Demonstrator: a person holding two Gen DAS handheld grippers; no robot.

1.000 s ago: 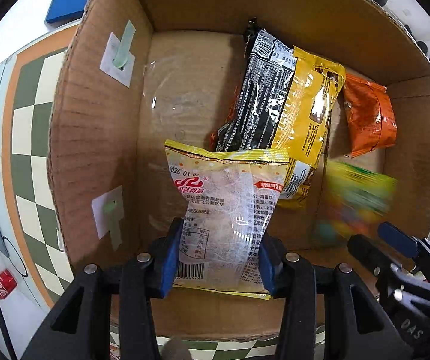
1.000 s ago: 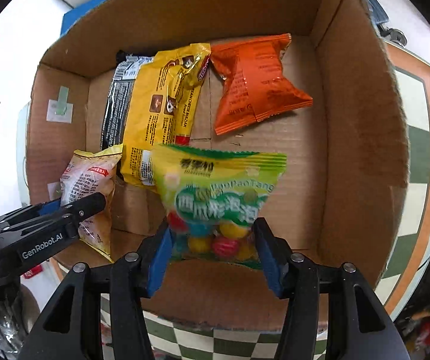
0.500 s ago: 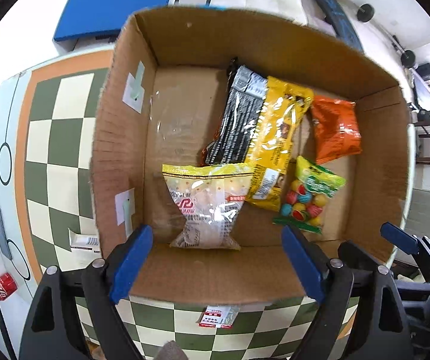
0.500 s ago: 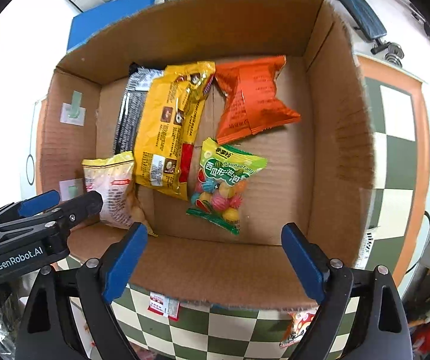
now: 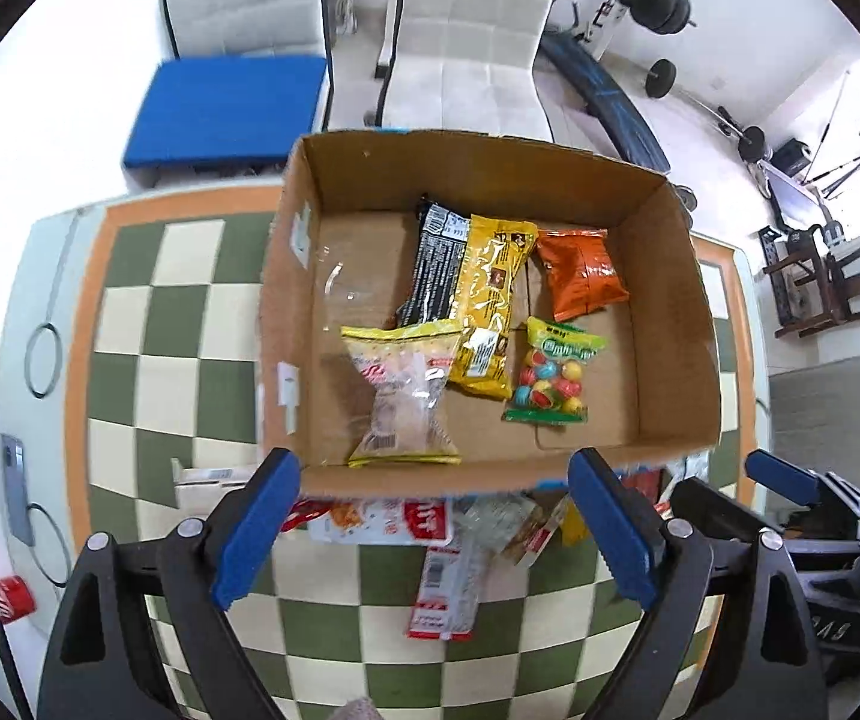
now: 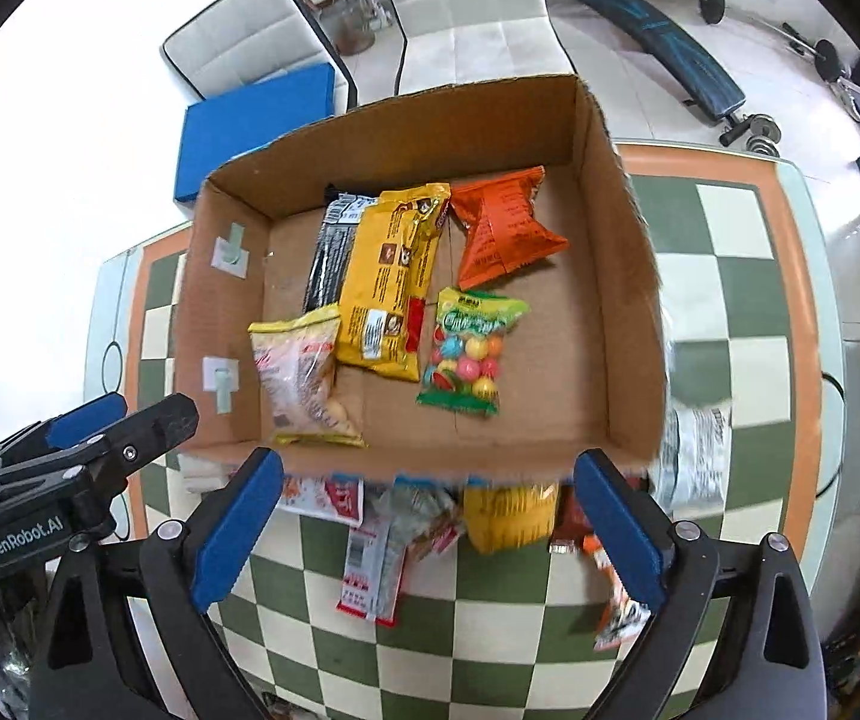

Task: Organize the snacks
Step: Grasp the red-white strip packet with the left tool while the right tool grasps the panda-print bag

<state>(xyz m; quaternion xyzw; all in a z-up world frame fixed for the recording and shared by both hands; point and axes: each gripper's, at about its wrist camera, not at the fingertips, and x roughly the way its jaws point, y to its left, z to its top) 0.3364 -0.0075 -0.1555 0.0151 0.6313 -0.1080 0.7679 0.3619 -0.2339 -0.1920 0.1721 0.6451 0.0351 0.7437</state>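
Both claws now hang above the cardboard box (image 5: 679, 324), higher over it than a second ago, when each was down inside it gripping a packet. The left claw (image 5: 433, 522) has just been opening and stands wide with nothing between its blue pads; the clear yellow-edged snack bag (image 5: 402, 399) it held then now lies on the box floor by the near wall. The right claw (image 6: 426, 525) has likewise just been opening and is empty; its green bag of coloured candy balls (image 6: 469, 354) lies flat in the middle of the box floor, just right of the long yellow packet (image 6: 393, 288). That yellow packet, the black packet (image 6: 330, 246) beside it and the orange packet (image 6: 505, 228) at the box's far wall lie where they did earlier. Outside the box, against its near wall, a loose heap of more snack packets (image 6: 381, 546) rests on the checkered bench (image 6: 748, 324); this heap was out of view a second ago.
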